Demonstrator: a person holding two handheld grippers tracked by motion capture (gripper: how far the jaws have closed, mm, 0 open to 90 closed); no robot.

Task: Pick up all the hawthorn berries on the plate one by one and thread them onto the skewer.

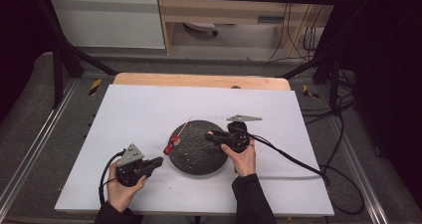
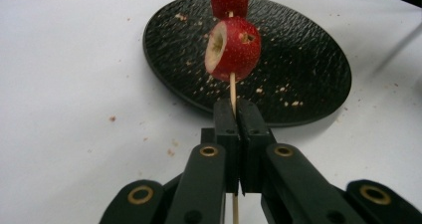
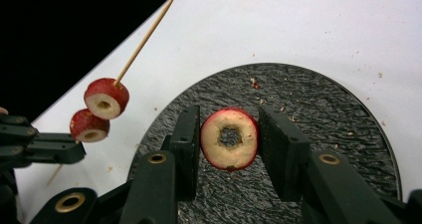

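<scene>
A round black plate (image 1: pixel 199 157) lies in the middle of the white table. My left gripper (image 2: pixel 238 107) is shut on a thin wooden skewer (image 2: pixel 232 87) that carries two red fruit pieces (image 2: pixel 234 50). In the high view the left gripper (image 1: pixel 159 161) sits at the plate's left edge, and the skewer (image 1: pixel 184 125) slants up and away over the rim. My right gripper (image 3: pixel 230 147) is shut on a red-skinned fruit ring (image 3: pixel 230 138) with a pale face and a cored hole, held above the plate (image 3: pixel 318 109). The right gripper (image 1: pixel 209 135) points left toward the skewer.
Crumbs dot the plate and the white tabletop (image 1: pixel 134 109) around it. A wooden strip (image 1: pixel 199 79) borders the far edge. The right gripper's cable (image 1: pixel 298 164) trails right across the table. Black frame bars stand at both far corners.
</scene>
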